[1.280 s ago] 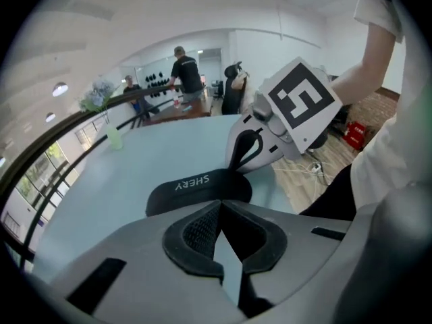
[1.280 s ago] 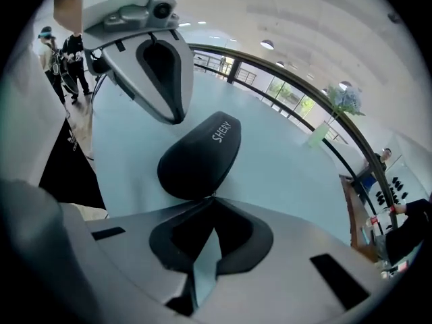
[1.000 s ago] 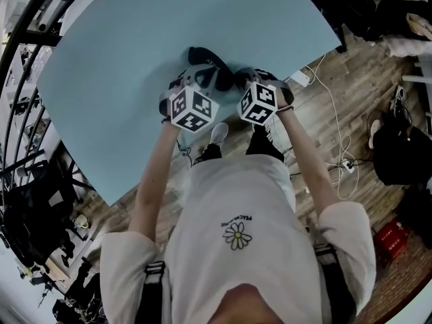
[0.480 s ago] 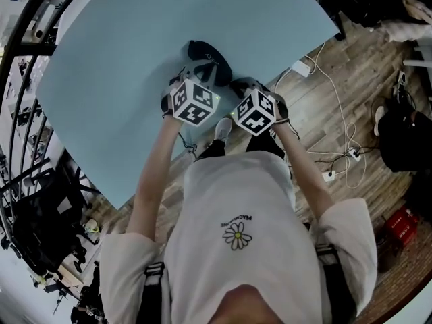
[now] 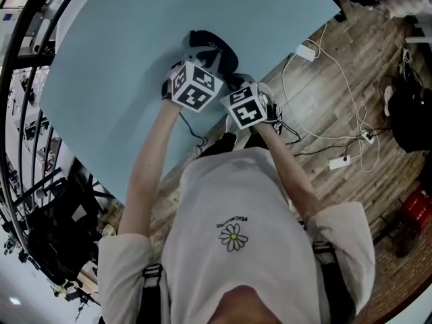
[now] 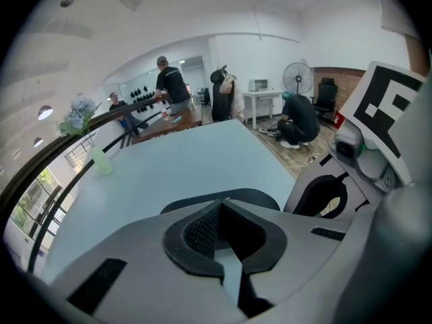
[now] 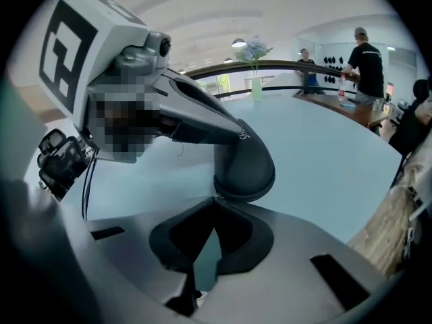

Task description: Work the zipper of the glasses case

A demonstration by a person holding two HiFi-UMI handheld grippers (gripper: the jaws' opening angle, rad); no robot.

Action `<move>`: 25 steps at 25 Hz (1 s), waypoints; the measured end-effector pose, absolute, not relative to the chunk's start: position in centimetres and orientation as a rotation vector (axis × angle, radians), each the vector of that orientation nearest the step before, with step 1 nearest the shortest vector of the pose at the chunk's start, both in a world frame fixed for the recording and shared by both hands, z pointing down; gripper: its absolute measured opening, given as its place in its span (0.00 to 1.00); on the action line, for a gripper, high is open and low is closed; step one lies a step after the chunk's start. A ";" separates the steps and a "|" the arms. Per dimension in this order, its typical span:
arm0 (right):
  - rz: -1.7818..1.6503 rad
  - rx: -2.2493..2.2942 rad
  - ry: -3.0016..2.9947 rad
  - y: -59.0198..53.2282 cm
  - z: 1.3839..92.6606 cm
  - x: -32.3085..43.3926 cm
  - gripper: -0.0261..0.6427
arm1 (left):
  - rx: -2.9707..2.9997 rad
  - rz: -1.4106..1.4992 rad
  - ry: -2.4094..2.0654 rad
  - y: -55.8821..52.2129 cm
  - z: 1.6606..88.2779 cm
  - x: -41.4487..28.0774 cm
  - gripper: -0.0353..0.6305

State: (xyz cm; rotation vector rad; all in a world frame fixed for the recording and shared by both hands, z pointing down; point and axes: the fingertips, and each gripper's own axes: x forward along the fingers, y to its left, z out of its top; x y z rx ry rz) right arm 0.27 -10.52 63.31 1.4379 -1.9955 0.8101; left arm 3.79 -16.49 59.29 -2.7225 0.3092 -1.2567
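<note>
Glasses case (image 5: 210, 46), dark and rounded, lay on the pale blue worktop (image 5: 121, 66), near the edge closest to the person, where the board gave way to wooden floor (image 5: 324, 106). The left tongs (image 6: 220, 203) came down on the case from above, tips drawn together against its near rim; whether they pinched any of it could not be told. The right tongs (image 7: 216, 198), just beside them on the side toward the floor, were closed tight at the case's rounded end, on a small metal glint that looked like the zipper pull (image 7: 214, 196). Both tools crowded the same short stretch of board between the case and the near edge. Beyond the case and to its left the worktop ran wide and open as far as a dark curved railing (image 6: 74, 137), with a vase of flowers (image 7: 256, 86) standing at that far rim. To the right the board narrowed toward a corner, and a white power adapter (image 5: 305, 50) lay on the floor just past the edge
</note>
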 end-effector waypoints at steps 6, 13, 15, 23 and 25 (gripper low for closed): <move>0.842 1.509 -1.975 -10.7 63.6 0.0 0.05 | -2.725 -1.239 0.352 -16.4 59.4 3.8 0.07; 0.826 1.477 -1.993 -10.3 63.7 0.4 0.05 | -2.756 -1.233 0.384 -16.4 59.5 3.8 0.07; 0.801 1.447 -1.999 -9.9 63.4 0.9 0.05 | -2.774 -1.248 0.388 -16.3 59.6 3.9 0.07; 0.671 1.401 -2.070 -10.8 58.5 5.6 0.20 | -2.835 -1.236 0.620 -18.0 56.9 3.9 0.07; 0.587 1.424 -2.094 -12.7 55.8 7.4 0.20 | -2.897 -1.113 0.771 -19.2 54.0 3.8 0.07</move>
